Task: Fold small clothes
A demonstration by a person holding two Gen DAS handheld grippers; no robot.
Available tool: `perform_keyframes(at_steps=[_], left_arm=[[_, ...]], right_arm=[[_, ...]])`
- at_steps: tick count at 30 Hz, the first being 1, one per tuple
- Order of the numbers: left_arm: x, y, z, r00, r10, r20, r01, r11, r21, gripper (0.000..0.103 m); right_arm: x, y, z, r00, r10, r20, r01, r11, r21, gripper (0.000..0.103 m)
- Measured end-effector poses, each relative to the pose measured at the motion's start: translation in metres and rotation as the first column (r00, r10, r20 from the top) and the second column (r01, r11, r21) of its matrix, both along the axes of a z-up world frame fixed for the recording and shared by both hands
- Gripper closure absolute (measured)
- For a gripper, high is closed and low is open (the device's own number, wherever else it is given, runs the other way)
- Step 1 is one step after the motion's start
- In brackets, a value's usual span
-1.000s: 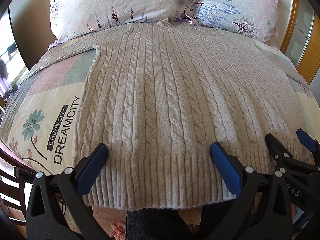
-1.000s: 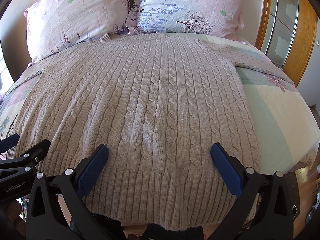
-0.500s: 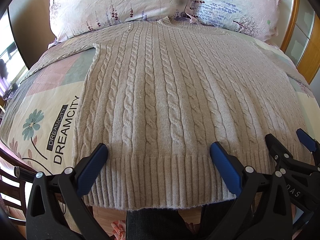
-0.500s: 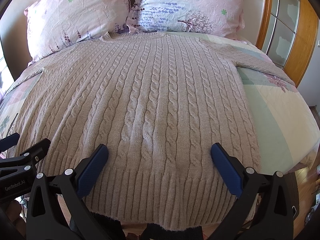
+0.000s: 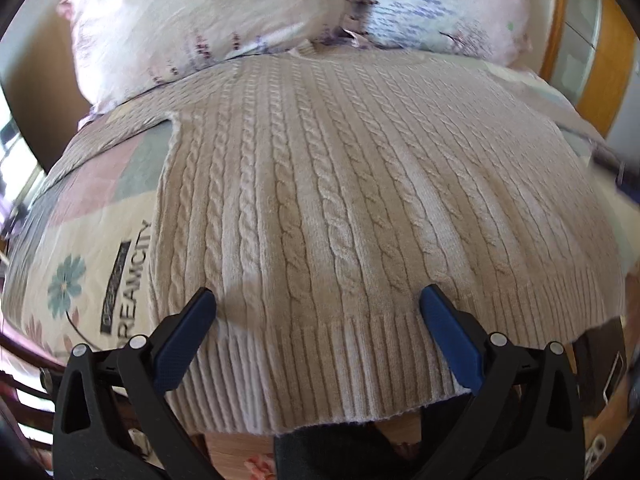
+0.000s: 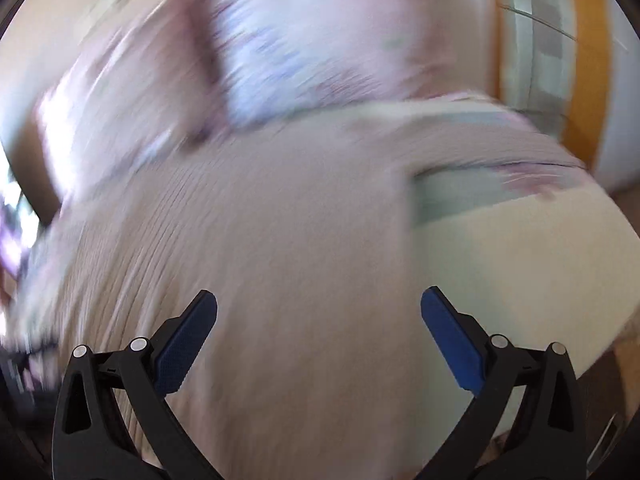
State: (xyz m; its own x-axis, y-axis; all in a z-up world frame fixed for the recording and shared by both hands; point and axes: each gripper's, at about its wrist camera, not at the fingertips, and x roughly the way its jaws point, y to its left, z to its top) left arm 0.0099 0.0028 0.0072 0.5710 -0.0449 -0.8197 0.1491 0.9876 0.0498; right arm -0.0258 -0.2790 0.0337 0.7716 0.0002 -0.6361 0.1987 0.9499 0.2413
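On the bed [image 5: 100, 248] a beige cable-knit sweater [image 5: 340, 200] lies spread flat, its collar toward the two floral pillows [image 5: 208, 28] at the head and its ribbed hem [image 5: 320, 372] hanging a little over the near edge of the mattress. The left gripper [image 5: 318, 310] hangs above that hem with its blue-padded fingers [image 5: 188, 340] wide apart and nothing between them. To the sweater's left a broad strip of printed bedspread lies bare, reaching to the bed's side edge; one sleeve runs out along it toward the pillows. A wooden frame [image 5: 600, 52] stands beyond the far right corner.

The left wrist view is sharp enough to show the knit pattern, the hem line and the lettering on the bedspread. The right wrist view is heavily blurred but shows the sweater's right side edge and the bare pale bedspread [image 6: 520, 264] beyond it. There the right gripper [image 6: 319, 312] is over the sweater [image 6: 280, 240], fingers [image 6: 452, 340] likewise spread and holding nothing.
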Motion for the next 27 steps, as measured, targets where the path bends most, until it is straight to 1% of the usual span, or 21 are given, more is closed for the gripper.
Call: perform_keyframes(at_steps=[1, 2, 3, 4, 5, 6, 7, 8, 9, 11, 13, 15, 17, 18, 19, 21, 22, 24, 25, 26, 27], left_arm=[[0.005, 0.008, 0.005, 1.0, 0.002, 0.002, -0.002, 0.999, -0.046, 0.002], [0.01, 0.019, 0.011, 1.0, 0.014, 0.013, -0.012, 0.994, -0.106, 0.002], [0.019, 0.034, 0.017, 0.999, 0.035, 0.018, -0.031, 0.983, -0.179, 0.002], [0.029, 0.047, 0.02, 0.998, 0.056, 0.007, -0.053, 0.971, -0.233, 0.002], [0.042, 0.063, 0.022, 0.997, 0.079, -0.021, -0.081, 0.954, -0.289, 0.002], [0.052, 0.075, 0.022, 0.995, 0.089, -0.043, -0.098, 0.942, -0.32, 0.002], [0.063, 0.085, 0.021, 0.994, 0.094, -0.059, -0.109, 0.93, -0.351, 0.002], [0.072, 0.094, 0.02, 0.993, 0.098, -0.072, -0.118, 0.92, -0.375, 0.002], [0.08, 0.105, 0.018, 0.992, 0.103, -0.075, -0.125, 0.909, -0.397, 0.002], [0.09, 0.121, 0.017, 0.992, 0.113, -0.054, -0.125, 0.895, -0.429, 0.002], [0.094, 0.137, 0.022, 0.991, 0.134, 0.019, -0.11, 0.881, -0.46, 0.002], [0.099, 0.154, 0.029, 0.979, 0.188, 0.075, -0.137, 0.888, -0.44, 0.002], [0.107, 0.168, 0.033, 0.963, 0.253, 0.094, -0.198, 0.899, -0.391, 0.002], [0.112, 0.177, 0.033, 0.959, 0.273, 0.077, -0.225, 0.897, -0.381, 0.002], [0.119, 0.187, 0.032, 0.954, 0.295, 0.046, -0.256, 0.887, -0.384, 0.002], [0.127, 0.211, 0.027, 0.938, 0.347, 0.01, -0.309, 0.847, -0.433, 0.002], [0.128, 0.223, 0.025, 0.929, 0.371, 0.002, -0.328, 0.823, -0.463, 0.002], [0.131, 0.248, 0.021, 0.906, 0.422, -0.022, -0.374, 0.775, -0.51, 0.002], [0.132, 0.257, 0.02, 0.897, 0.441, -0.032, -0.39, 0.754, -0.529, 0.002], [0.132, 0.267, 0.019, 0.885, 0.464, -0.036, -0.404, 0.729, -0.552, 0.002], [0.13, 0.278, 0.018, 0.871, 0.49, -0.04, -0.42, 0.699, -0.578, 0.002]], right_arm=[[0.003, -0.034, 0.008, 0.996, -0.079, 0.039, 0.076, 0.995, 0.06, 0.001], [0.008, -0.081, 0.016, 0.98, -0.187, 0.067, 0.176, 0.974, 0.142, 0.004], [0.013, -0.113, 0.018, 0.964, -0.256, 0.067, 0.239, 0.952, 0.189, 0.02], [0.02, -0.145, 0.019, 0.947, -0.319, 0.049, 0.3, 0.926, 0.23, 0.036], [0.029, -0.18, 0.016, 0.924, -0.383, 0.017, 0.364, 0.89, 0.274, 0.04], [0.038, -0.212, 0.01, 0.9, -0.436, -0.017, 0.418, 0.85, 0.32, 0.045], [0.043, -0.237, 0.004, 0.877, -0.477, -0.051, 0.462, 0.811, 0.358, 0.046], [0.051, -0.265, -0.006, 0.854, -0.512, -0.091, 0.499, 0.758, 0.42, 0.048], [0.057, -0.285, -0.015, 0.839, -0.53, -0.124, 0.52, 0.716, 0.466, 0.052], [0.071, -0.311, -0.03, 0.817, -0.547, -0.182, 0.556, 0.665, 0.498, 0.058], [0.084, -0.325, -0.042, 0.799, -0.558, -0.224, 0.586, 0.639, 0.498, 0.061], [0.092, -0.33, -0.051, 0.788, -0.569, -0.235, 0.597, 0.615, 0.515, 0.064], [0.094, -0.334, -0.051, 0.778, -0.586, -0.225, 0.608, 0.613, 0.505, 0.067], [0.097, -0.337, -0.051, 0.77, -0.598, -0.224, 0.617, 0.608, 0.499, 0.077], [0.096, -0.339, -0.051, 0.761, -0.609, -0.223, 0.628, 0.607, 0.487, 0.095], [0.103, -0.342, -0.05, 0.757, -0.615, -0.221, 0.639, 0.626, 0.447, 0.096], [0.106, -0.338, -0.043, 0.753, -0.626, -0.202, 0.644, 0.639, 0.421, 0.096], [0.114, -0.309, -0.012, 0.787, -0.611, -0.079, 0.599, 0.728, 0.334, 0.096], [0.123, -0.284, 0.009, 0.826, -0.564, -0.006, 0.543, 0.792, 0.281, 0.096], [0.134, -0.252, 0.031, 0.872, -0.485, 0.068, 0.456, 0.855, 0.246, 0.096], [0.14, -0.229, 0.044, 0.897, -0.428, 0.11, 0.398, 0.89, 0.222, 0.096]])
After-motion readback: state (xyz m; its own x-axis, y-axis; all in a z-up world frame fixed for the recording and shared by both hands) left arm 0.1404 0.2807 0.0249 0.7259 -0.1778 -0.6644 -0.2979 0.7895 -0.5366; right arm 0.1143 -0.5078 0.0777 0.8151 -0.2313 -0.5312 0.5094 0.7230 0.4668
